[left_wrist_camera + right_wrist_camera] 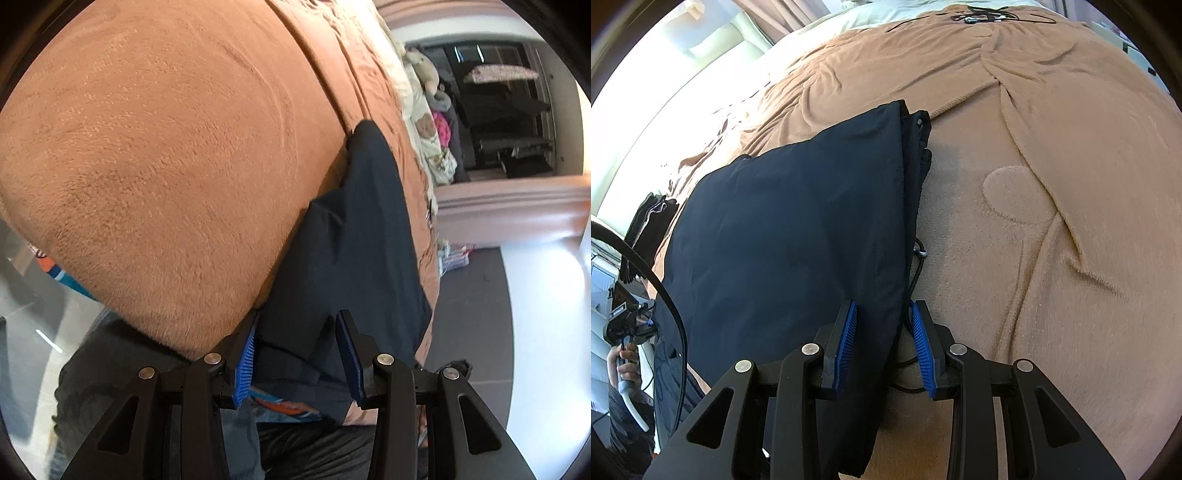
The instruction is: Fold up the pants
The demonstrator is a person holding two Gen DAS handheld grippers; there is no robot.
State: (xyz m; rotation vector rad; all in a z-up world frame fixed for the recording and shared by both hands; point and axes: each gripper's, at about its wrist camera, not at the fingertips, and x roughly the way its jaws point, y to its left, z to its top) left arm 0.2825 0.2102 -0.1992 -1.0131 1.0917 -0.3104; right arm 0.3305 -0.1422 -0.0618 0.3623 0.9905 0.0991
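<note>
Left wrist view: the blanket (166, 166) fills the left, and the dark pants (354, 258) run from far to near along its right edge. The left gripper (299, 347) stands partly open around the pants' near end, with cloth between the pads but not pinched. Right wrist view: a hand (624, 363) at far left holds the other tool. The folded pants (783, 229) lie left of centre on the blanket (1052, 221). The right gripper (882, 339) straddles their right edge, narrowly open; I cannot tell if it grips.
</note>
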